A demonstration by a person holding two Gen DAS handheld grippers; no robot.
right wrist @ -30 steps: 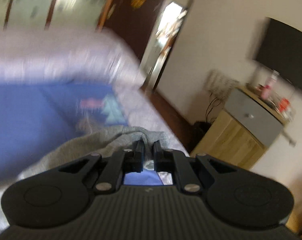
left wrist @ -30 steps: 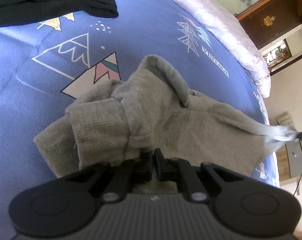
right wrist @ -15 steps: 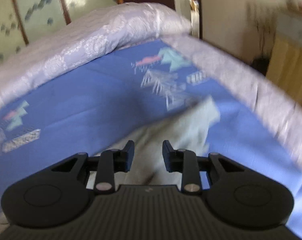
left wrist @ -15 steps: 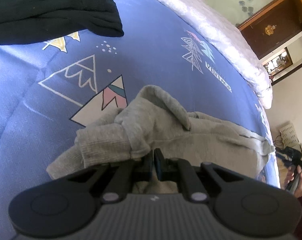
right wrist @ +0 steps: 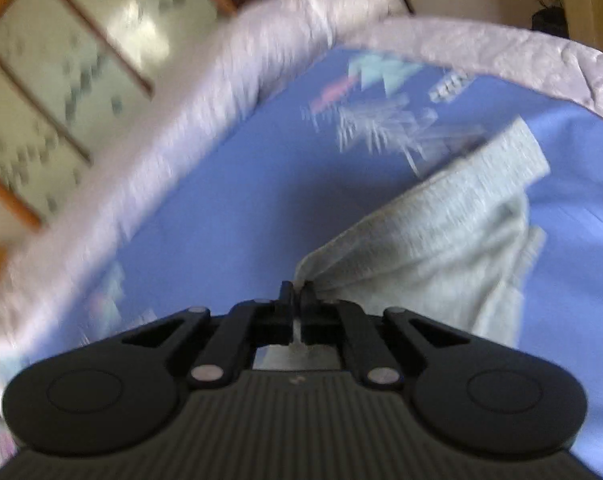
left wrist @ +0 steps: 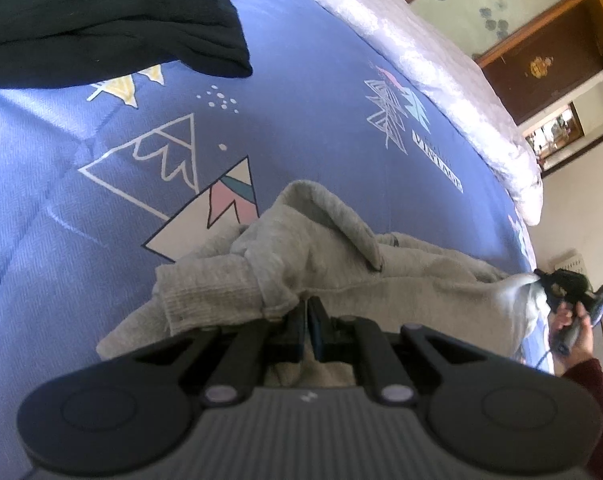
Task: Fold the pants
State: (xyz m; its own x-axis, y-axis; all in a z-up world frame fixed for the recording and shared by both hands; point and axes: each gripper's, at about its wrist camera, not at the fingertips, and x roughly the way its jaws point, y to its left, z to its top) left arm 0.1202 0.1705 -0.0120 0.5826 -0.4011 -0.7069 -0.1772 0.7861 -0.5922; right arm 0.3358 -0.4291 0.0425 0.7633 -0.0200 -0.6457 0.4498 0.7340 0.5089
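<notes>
Grey sweatpants (left wrist: 309, 264) lie bunched on a blue printed bedspread (left wrist: 101, 184). My left gripper (left wrist: 306, 312) is shut on a fold of the pants near the ribbed waistband (left wrist: 205, 300). In the right wrist view my right gripper (right wrist: 295, 292) is shut on an edge of the grey pants (right wrist: 441, 236), whose leg with a ribbed cuff (right wrist: 517, 152) trails away to the right over the bedspread (right wrist: 241, 200). The right gripper also shows at the far right of the left wrist view (left wrist: 541, 284), gripping the pants' other end.
A black garment (left wrist: 101, 20) lies at the far left of the bed. A pale lilac quilted border (left wrist: 441, 64) edges the bed. A dark wooden door (left wrist: 541, 60) and a patterned window (right wrist: 61, 80) stand beyond.
My right gripper, open half a second ago, has closed on the pants' edge. The left gripper stays shut on the pants; the bundle has sunk lower onto the bed.
</notes>
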